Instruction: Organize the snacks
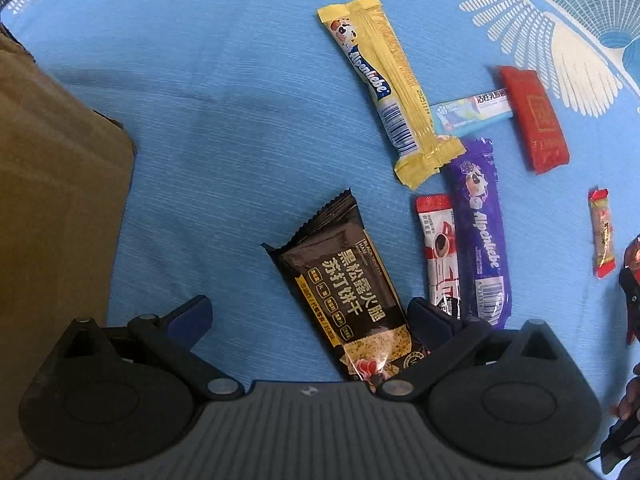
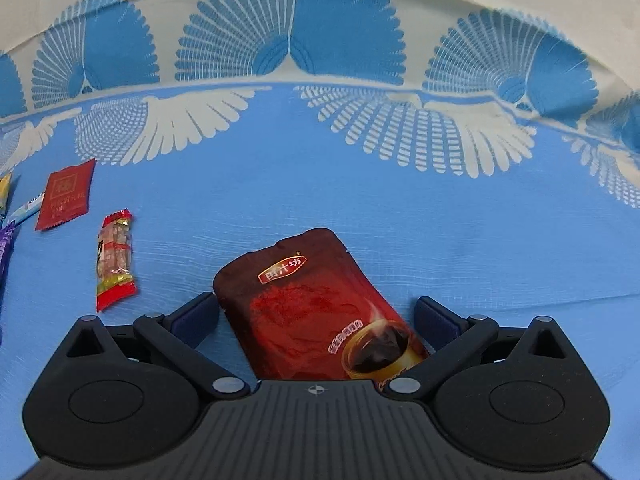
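Note:
My left gripper (image 1: pixel 308 312) is open above a blue cloth, and a black cracker packet (image 1: pixel 344 292) lies between its fingers, nearer the right one. Beyond it lie a yellow Alpenliebe bar (image 1: pixel 388 88), a purple Alpenliebe bar (image 1: pixel 480 232), a red-and-white coffee sachet (image 1: pixel 438 248), a pale blue stick (image 1: pixel 472 114), a red packet (image 1: pixel 534 118) and a small red-ended candy (image 1: pixel 602 232). My right gripper (image 2: pixel 316 312) is open too, with a dark red coffee pouch (image 2: pixel 320 312) lying flat between its fingers. To its left lie the candy (image 2: pixel 115 258) and the red packet (image 2: pixel 66 194).
A brown cardboard box (image 1: pixel 52 184) stands at the left in the left wrist view. The blue cloth (image 2: pixel 440 232) has white and blue fan patterns along its far side, where it turns cream. The other gripper and a hand show at the right edge (image 1: pixel 628 320).

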Demonstrator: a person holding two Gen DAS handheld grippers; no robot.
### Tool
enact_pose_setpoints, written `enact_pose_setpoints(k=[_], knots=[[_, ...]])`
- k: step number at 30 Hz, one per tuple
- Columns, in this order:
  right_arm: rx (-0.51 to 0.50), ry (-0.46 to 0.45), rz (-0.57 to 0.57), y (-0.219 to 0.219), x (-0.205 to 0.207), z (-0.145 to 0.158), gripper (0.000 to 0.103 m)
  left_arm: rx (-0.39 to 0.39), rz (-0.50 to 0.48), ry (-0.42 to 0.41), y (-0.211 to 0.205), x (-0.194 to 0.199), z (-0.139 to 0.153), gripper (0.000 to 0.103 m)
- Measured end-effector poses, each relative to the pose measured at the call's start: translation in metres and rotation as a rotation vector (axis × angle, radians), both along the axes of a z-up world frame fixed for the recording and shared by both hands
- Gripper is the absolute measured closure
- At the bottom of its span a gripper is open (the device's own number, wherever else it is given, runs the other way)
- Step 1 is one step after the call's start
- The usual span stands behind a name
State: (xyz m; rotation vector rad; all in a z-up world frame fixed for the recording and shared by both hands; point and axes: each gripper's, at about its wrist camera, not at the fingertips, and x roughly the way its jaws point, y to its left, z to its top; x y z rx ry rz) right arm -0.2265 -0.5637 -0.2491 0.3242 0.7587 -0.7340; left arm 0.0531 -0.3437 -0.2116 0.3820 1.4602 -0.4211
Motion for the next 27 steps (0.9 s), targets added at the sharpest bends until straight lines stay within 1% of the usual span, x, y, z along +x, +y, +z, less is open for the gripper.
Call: enact_pose_setpoints(k=[1, 2, 3, 4, 5, 6, 8, 9, 11, 14, 18, 22, 24, 27], knots=[[-0.001, -0.001, -0.023, 0.005, -0.002, 0.001, 0.002, 0.002, -0.010, 0.005, 0.000, 0.000, 0.000, 0.000], [0.001, -0.011, -0.037, 0.009, -0.003, 0.004, 0.007, 0.001, -0.018, 0.012, 0.002, -0.001, 0.001, 0.002], [-0.010, -0.013, -0.025, 0.014, -0.002, 0.008, 0.024, -0.005, -0.020, 0.014, 0.002, -0.001, 0.003, 0.011], [-0.032, -0.003, -0.007, 0.023, 0.000, 0.012, 0.039, -0.018, -0.021, 0.003, 0.004, -0.002, 0.008, 0.029], [-0.058, 0.012, -0.006, 0.032, 0.002, 0.014, 0.044, -0.038, -0.027, -0.013, 0.007, -0.002, 0.015, 0.043], [-0.072, 0.021, -0.024, 0.040, 0.001, 0.016, 0.049, -0.056, -0.036, -0.018, 0.010, -0.001, 0.020, 0.049], [-0.073, 0.019, -0.079, 0.056, -0.002, 0.019, 0.053, -0.077, -0.044, -0.013, 0.019, 0.000, 0.029, 0.050], [-0.058, 0.008, -0.100, 0.065, -0.005, 0.022, 0.055, -0.079, -0.051, -0.023, 0.024, -0.001, 0.033, 0.050], [-0.022, -0.038, -0.128, 0.084, -0.011, 0.031, 0.056, -0.093, -0.081, -0.048, 0.035, -0.008, 0.047, 0.050], [0.006, -0.113, -0.152, 0.125, -0.020, 0.056, 0.056, -0.143, -0.111, -0.062, 0.056, -0.022, 0.078, 0.050], [0.000, -0.212, -0.142, 0.191, -0.030, 0.105, 0.056, -0.210, -0.169, -0.065, 0.089, -0.045, 0.122, 0.050], [-0.019, -0.311, -0.133, 0.261, -0.035, 0.155, 0.056, -0.273, -0.212, -0.091, 0.137, -0.068, 0.169, 0.050], [-0.033, -0.362, -0.102, 0.299, -0.034, 0.181, 0.056, -0.295, -0.230, -0.114, 0.164, -0.077, 0.191, 0.050], [-0.038, -0.403, -0.027, 0.351, -0.029, 0.211, 0.056, -0.310, -0.229, -0.160, 0.211, -0.085, 0.219, 0.050]])
